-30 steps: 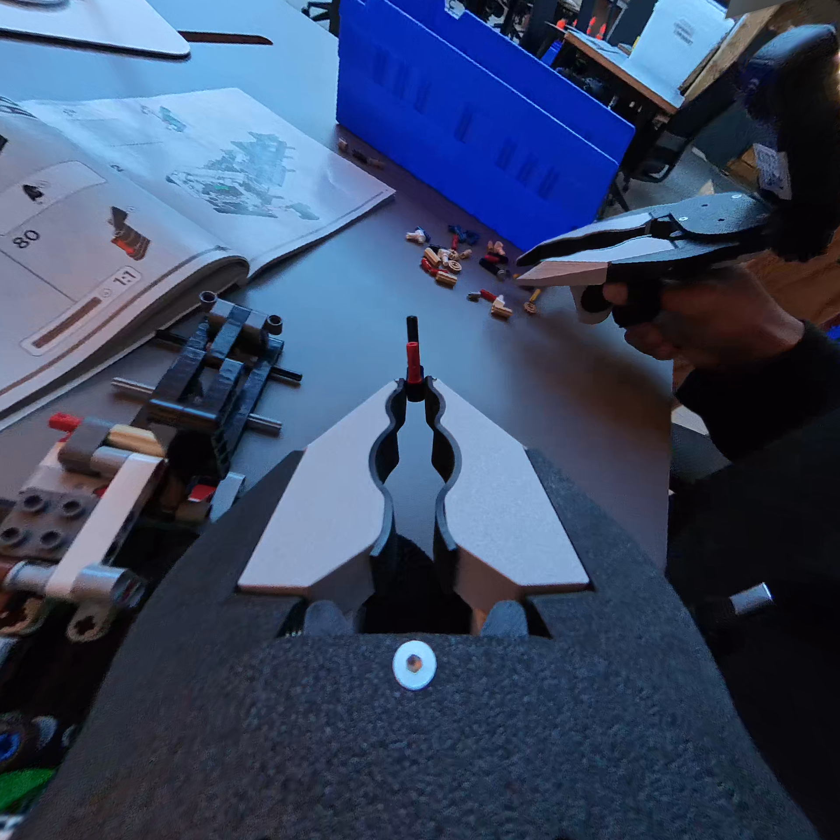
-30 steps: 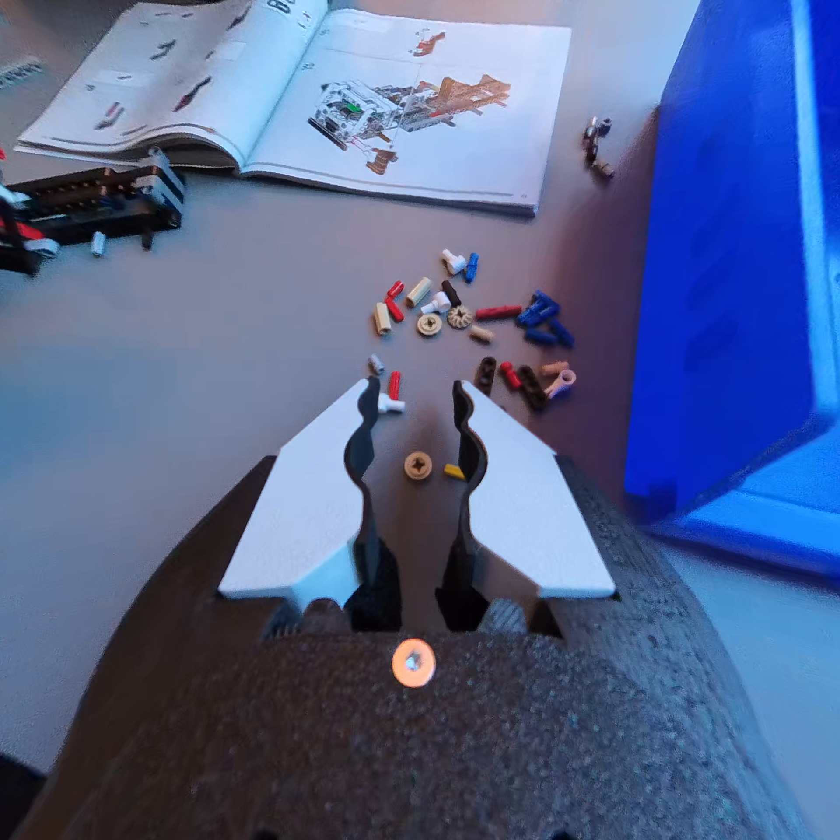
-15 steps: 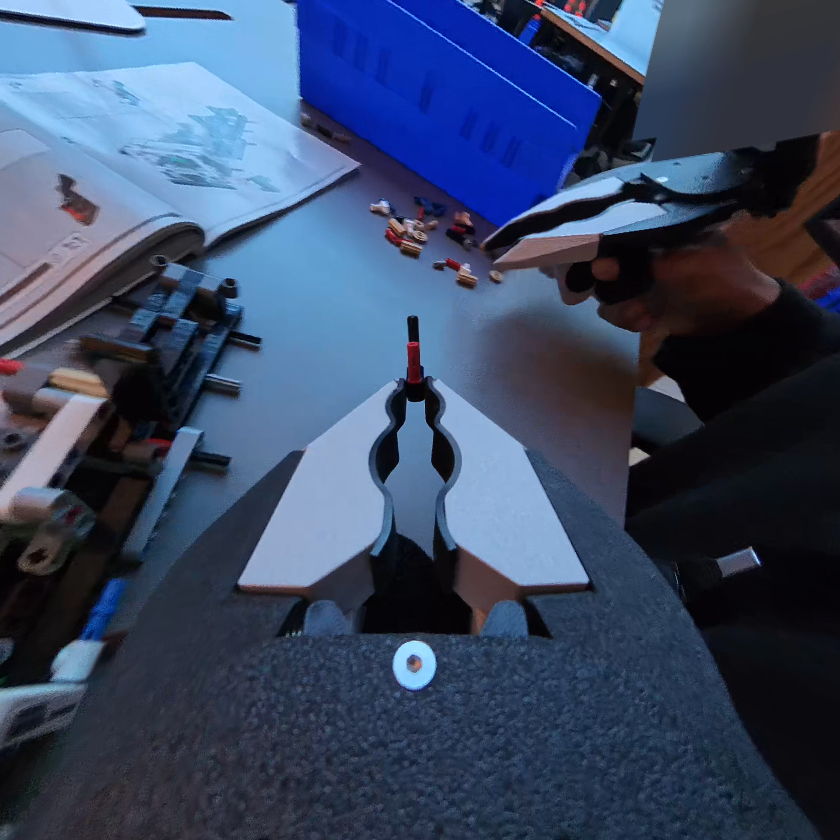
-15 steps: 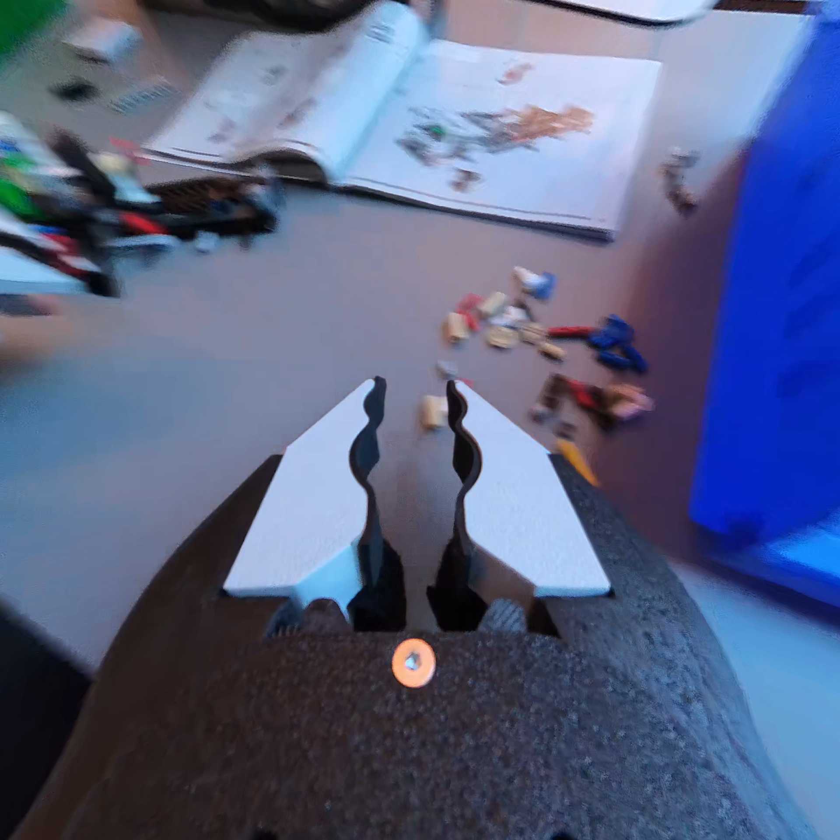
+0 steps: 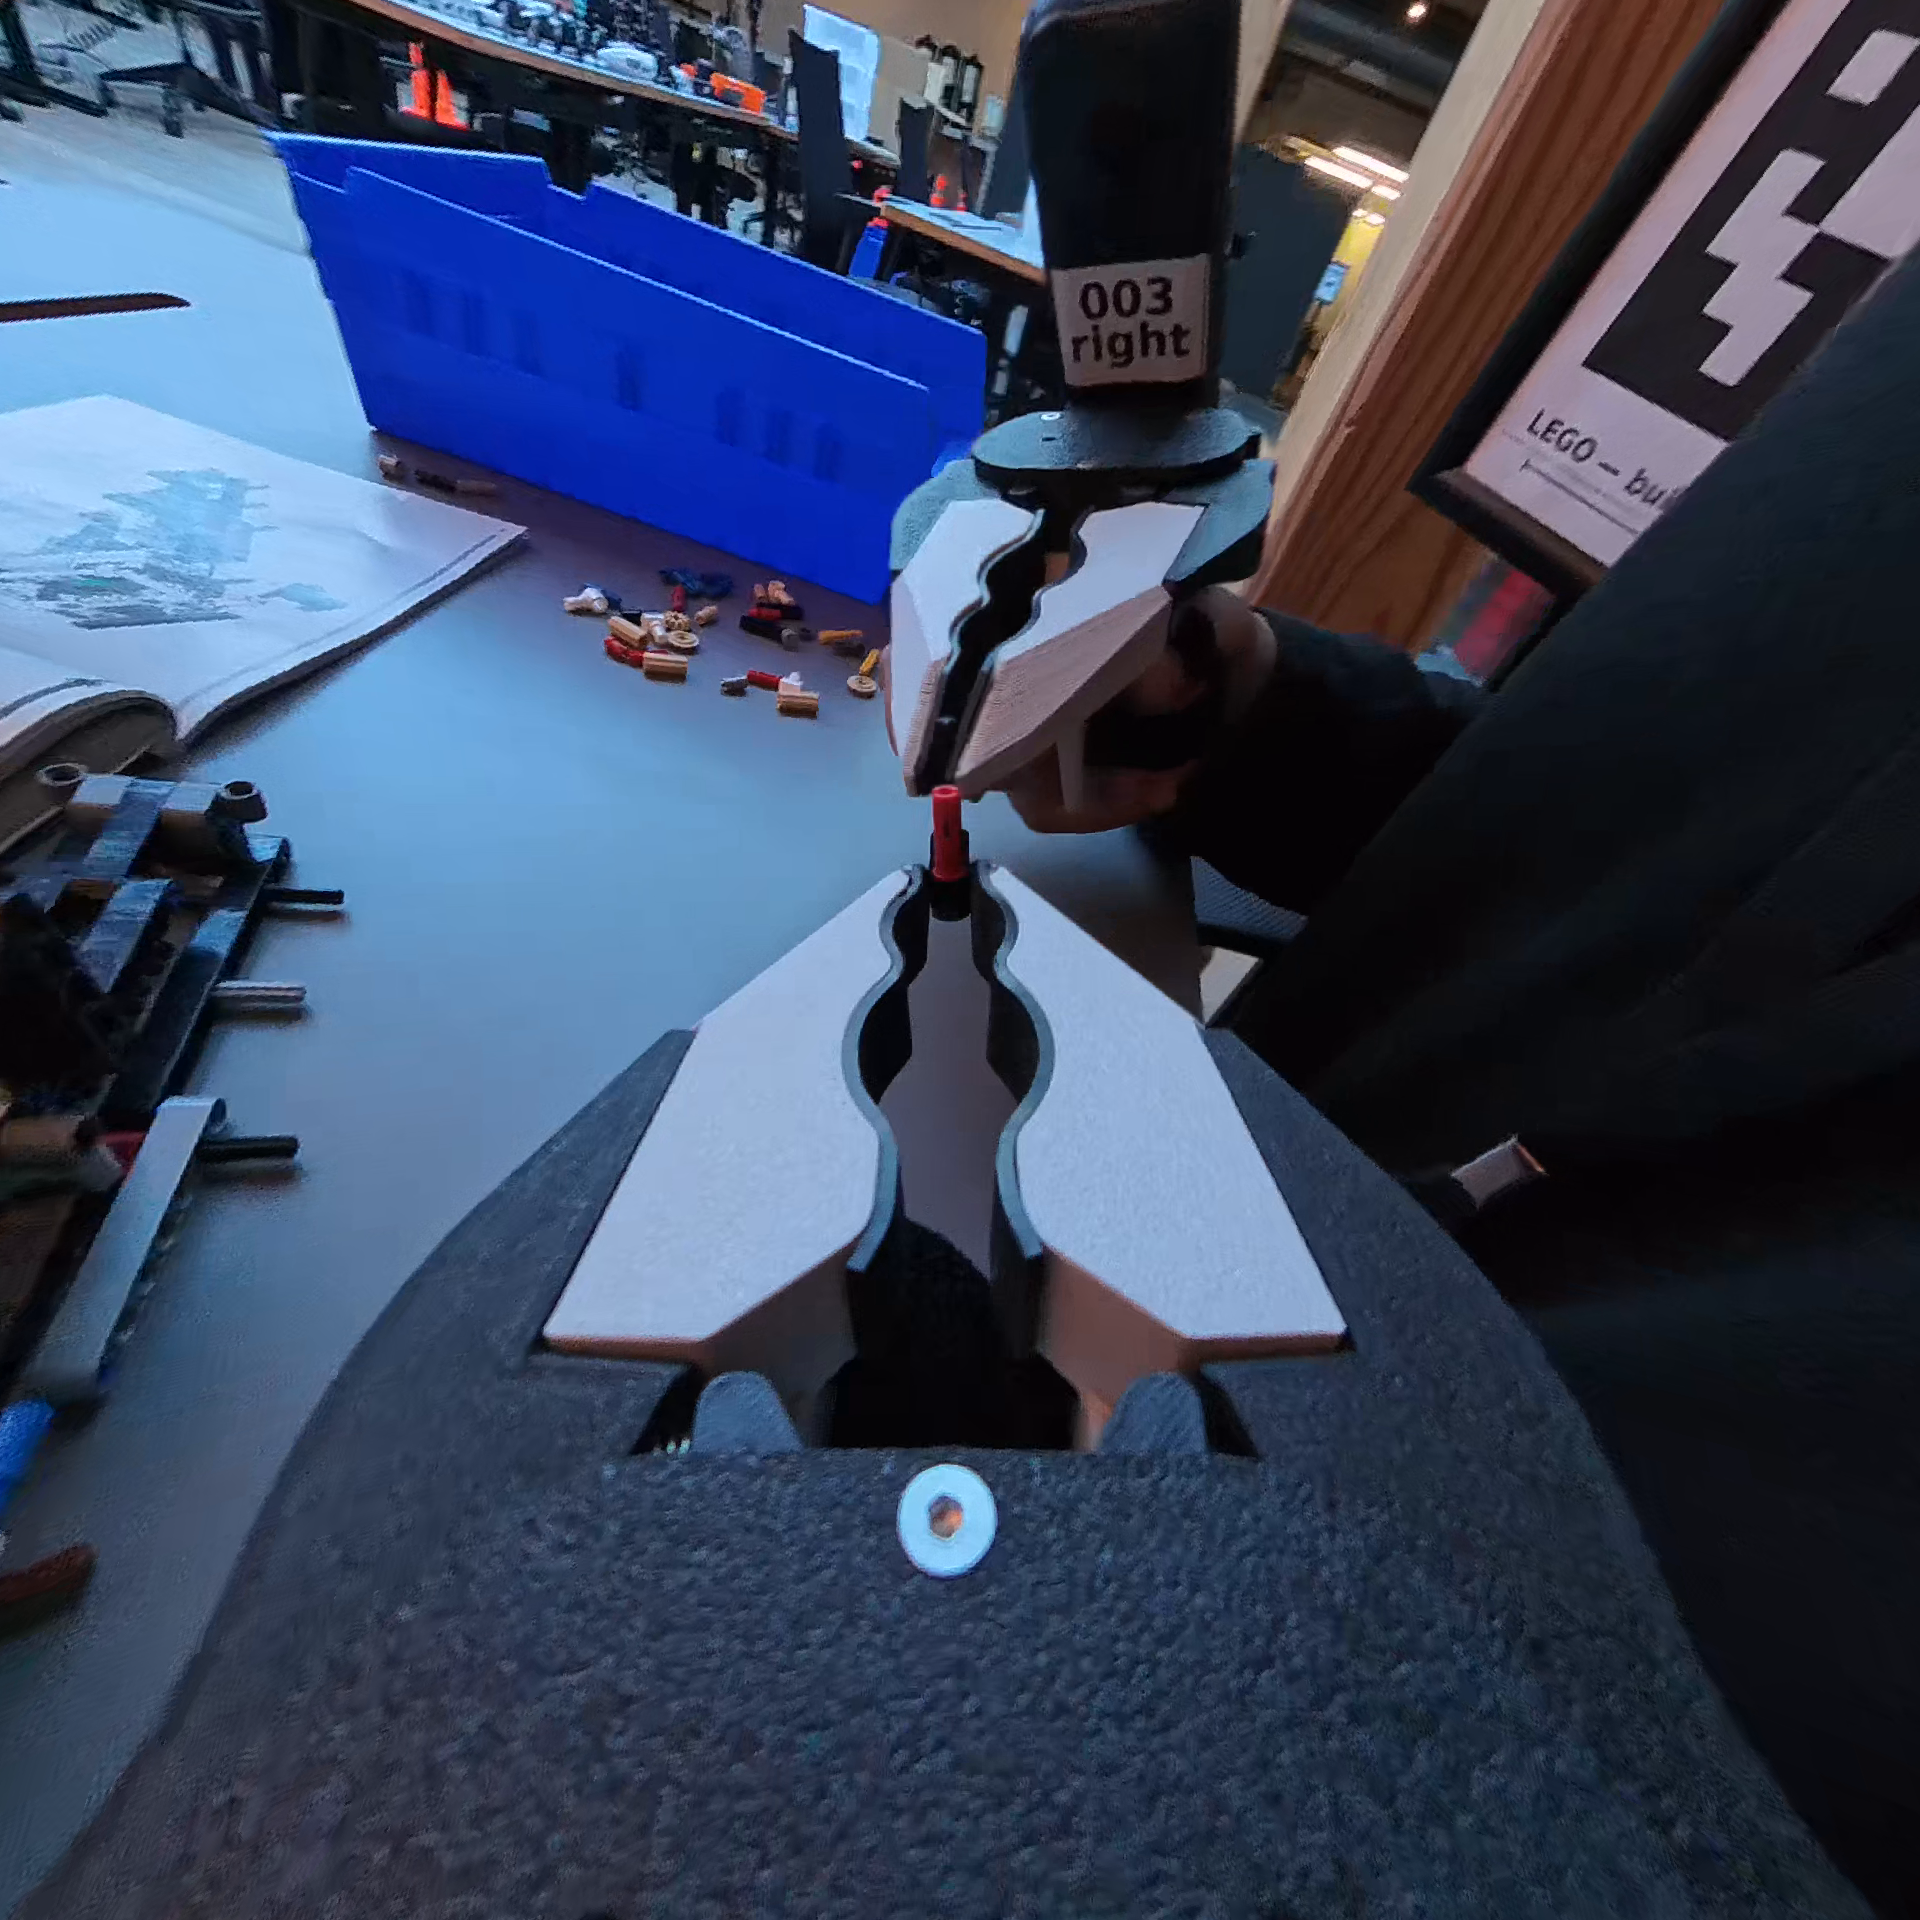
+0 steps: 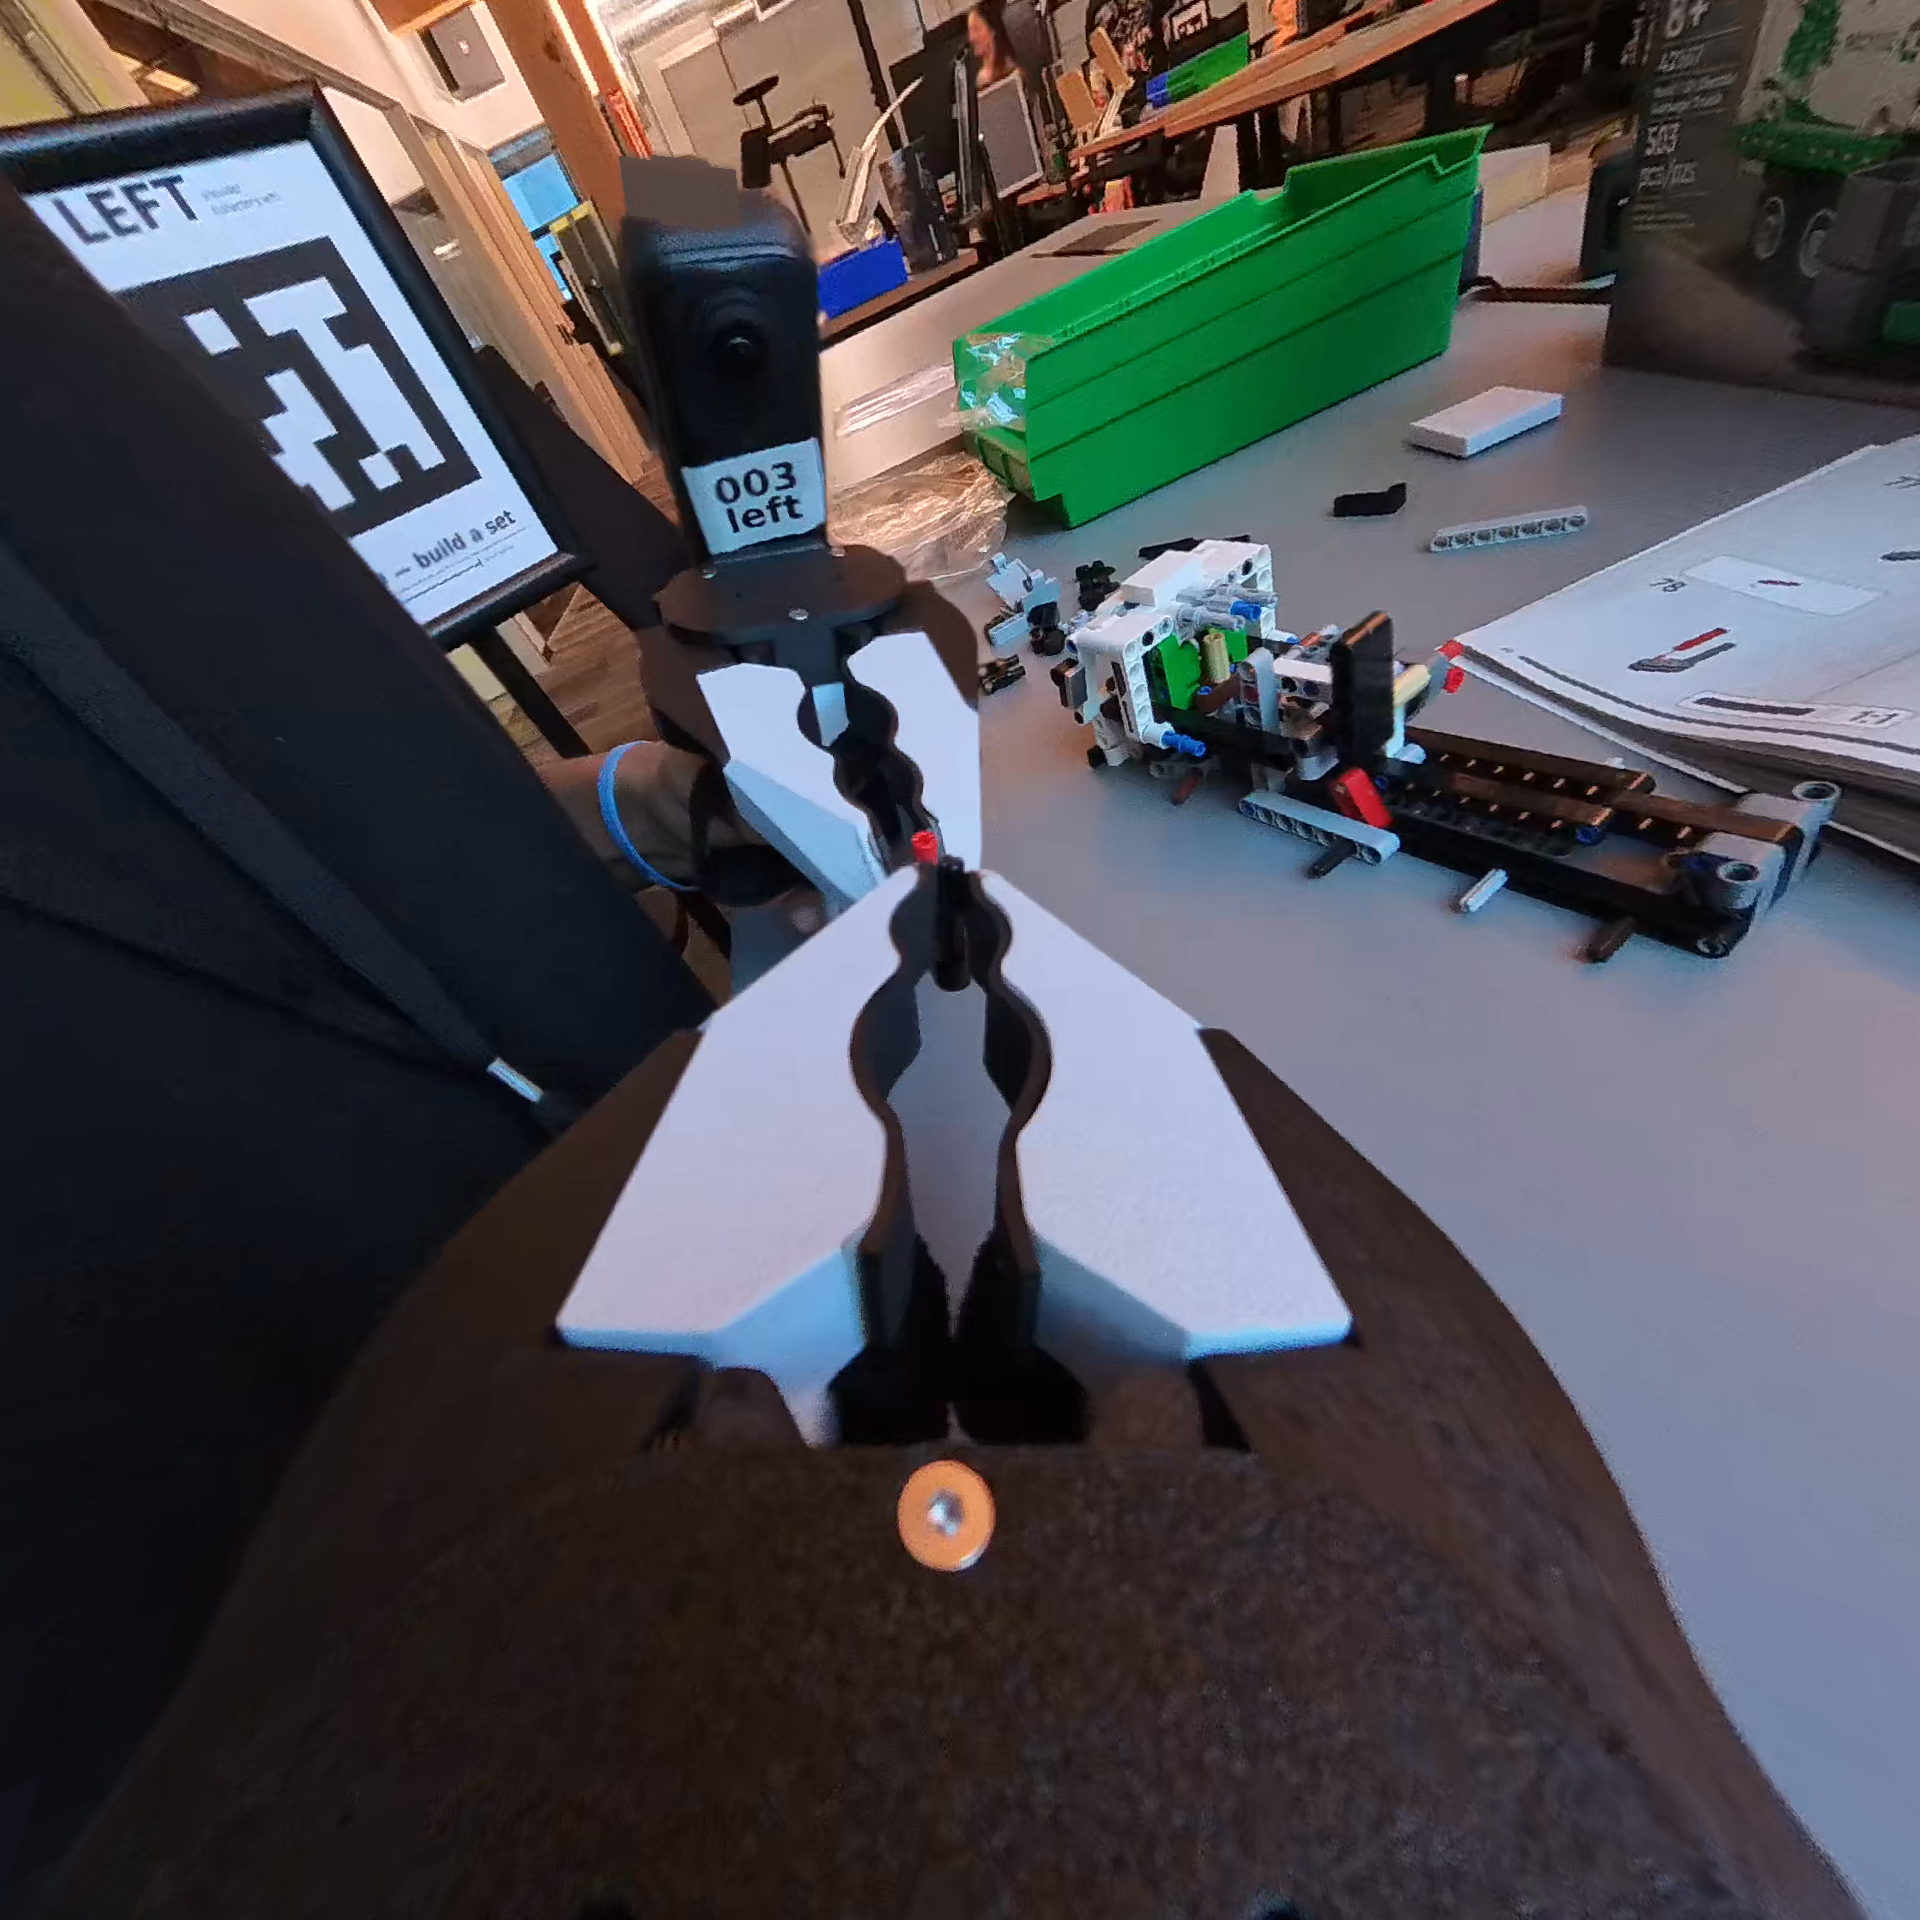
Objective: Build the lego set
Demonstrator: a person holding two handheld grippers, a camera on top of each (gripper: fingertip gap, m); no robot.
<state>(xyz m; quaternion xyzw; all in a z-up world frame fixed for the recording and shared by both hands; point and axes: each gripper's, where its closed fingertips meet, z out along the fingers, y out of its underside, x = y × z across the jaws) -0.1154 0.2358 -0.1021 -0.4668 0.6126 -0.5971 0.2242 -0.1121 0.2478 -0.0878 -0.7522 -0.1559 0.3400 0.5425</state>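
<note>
both tongs meet tip to tip above the near edge of the table [image 5: 540,831], out in front of the person's dark clothing. left gripper [image 5: 948,881] has its fingers drawn almost together, pinching the black lower end of a small red pin [image 5: 945,844] that stands upright out of the tips. right gripper [image 6: 951,883] faces it from the other side, fingers narrowed to a thin gap around a short black peg [image 6: 950,925]; whether that peg is firmly clamped or only sits between the tips cannot be told. in the left wrist view the right gripper's tips sit just on top of the red pin.

going left to right in the left wrist view: the partly built lego model [image 5: 125,935] lies at the table's left edge, an open instruction booklet [image 5: 208,561] behind it, a scatter of loose small parts [image 5: 717,644] near the middle, and a blue bin [image 5: 644,384] along the far side. in the right wrist view a green bin [image 6: 1226,343] stands at the far edge, with the model just beside the booklet.
</note>
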